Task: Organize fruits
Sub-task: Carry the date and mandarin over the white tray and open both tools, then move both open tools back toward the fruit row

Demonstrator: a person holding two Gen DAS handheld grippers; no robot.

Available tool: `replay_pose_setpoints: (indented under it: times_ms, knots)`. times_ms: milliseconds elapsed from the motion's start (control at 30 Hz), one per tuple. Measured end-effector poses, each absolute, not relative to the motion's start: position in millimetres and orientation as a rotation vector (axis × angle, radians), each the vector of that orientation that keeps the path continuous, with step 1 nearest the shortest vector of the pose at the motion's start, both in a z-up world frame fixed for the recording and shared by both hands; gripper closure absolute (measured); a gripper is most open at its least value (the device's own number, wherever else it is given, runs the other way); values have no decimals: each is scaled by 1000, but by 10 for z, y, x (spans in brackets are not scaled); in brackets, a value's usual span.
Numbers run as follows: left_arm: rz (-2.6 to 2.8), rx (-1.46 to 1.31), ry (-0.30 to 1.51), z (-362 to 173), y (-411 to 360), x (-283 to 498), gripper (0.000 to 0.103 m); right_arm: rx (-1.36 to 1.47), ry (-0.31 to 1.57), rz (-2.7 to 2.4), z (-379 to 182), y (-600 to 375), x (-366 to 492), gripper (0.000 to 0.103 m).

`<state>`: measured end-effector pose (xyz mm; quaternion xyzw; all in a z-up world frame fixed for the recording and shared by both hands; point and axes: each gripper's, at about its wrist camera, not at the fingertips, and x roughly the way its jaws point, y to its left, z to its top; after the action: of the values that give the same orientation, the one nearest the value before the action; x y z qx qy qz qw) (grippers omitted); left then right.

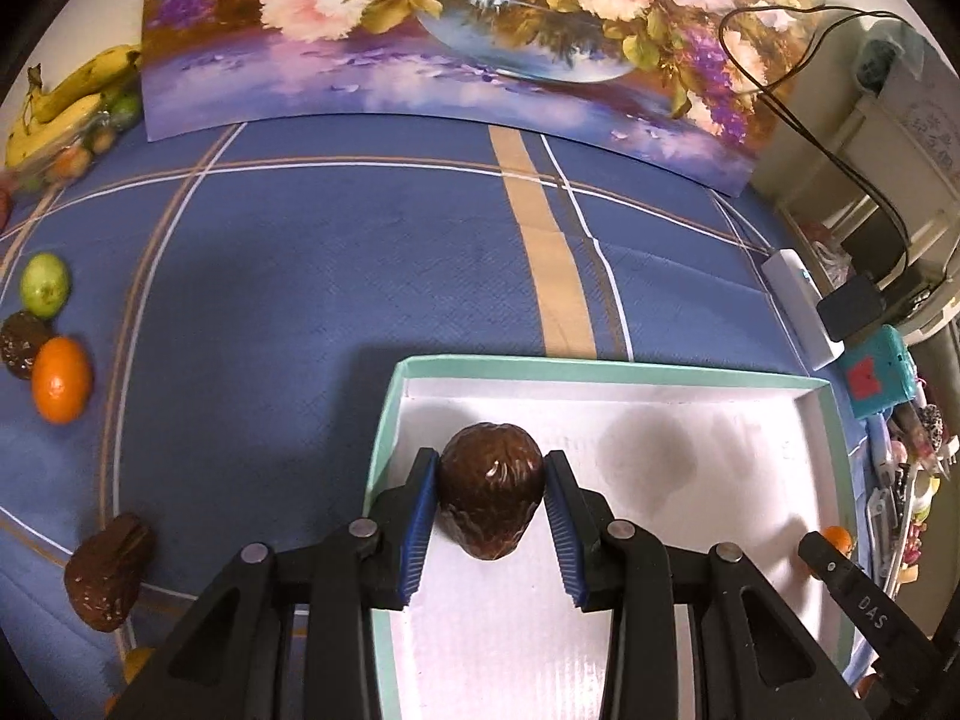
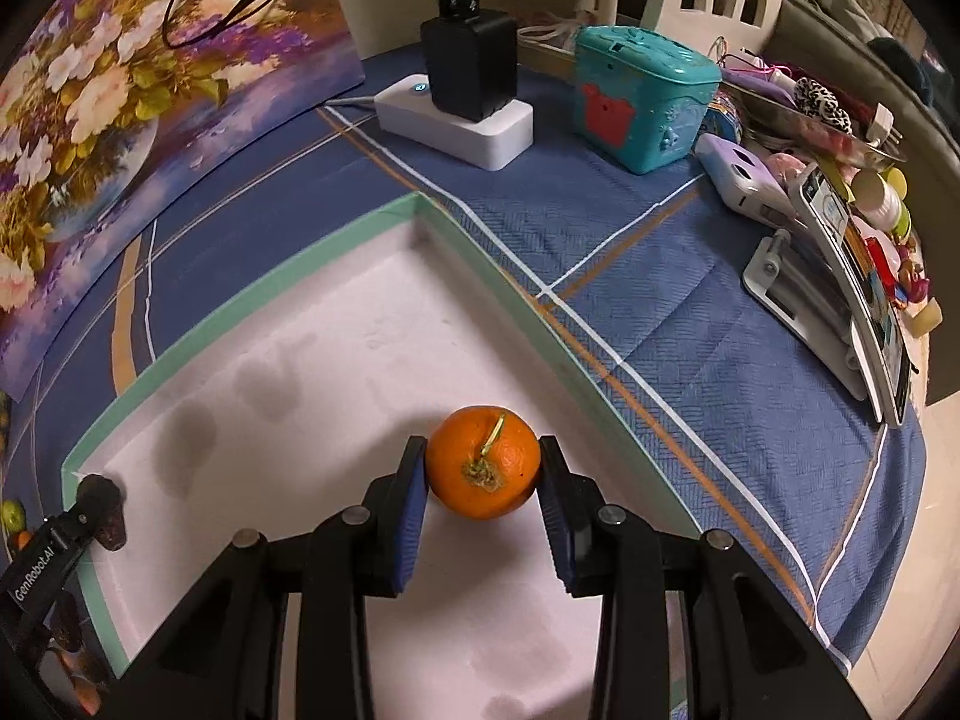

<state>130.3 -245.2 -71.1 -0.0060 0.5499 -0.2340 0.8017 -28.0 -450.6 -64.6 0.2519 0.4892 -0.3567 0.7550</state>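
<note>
Left tongs (image 1: 491,489) clenched around a brown fruit (image 1: 491,495) above the white tray (image 1: 720,420); right tongs (image 2: 483,468) clenched around an orange (image 2: 483,461) over that tray's floor

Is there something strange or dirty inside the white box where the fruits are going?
Yes. The white floor of the box carries several dark grey blotches, like damp stains, left of the orange. In the left wrist view one lies beside the brown fruit.
</note>
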Motion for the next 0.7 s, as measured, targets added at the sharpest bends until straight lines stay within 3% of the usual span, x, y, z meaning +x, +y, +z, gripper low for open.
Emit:
replay_pose_setpoints:
  times_ms: [167, 300, 433, 533, 633, 700]
  knots:
    - [-500, -15, 1218, -672, -2460, 1288, 63, 555, 1078, -772, -668, -4523, -271, 66]
    - [-506, -10, 1234, -571, -2478, 1239, 55, 564, 1077, -766, -652, -4516, -265, 66]
    - [-539, -8, 1227, -418, -2477, 1166, 47, 541, 1076, -771, -585, -4477, -283, 49]
    - [-539, -4, 1204, -271, -2405, 1118, 45, 533, 1067, -766, -509, -4426, -307, 49]
    - [-506, -8, 1168, -142, -2260, 1079, 29, 520, 1058, -755, -413, -4350, -329, 45]
    - [-444, 9, 1140, -101, -2104, 1065, 12, 501, 1049, -731, -341, -4253, -334, 29]
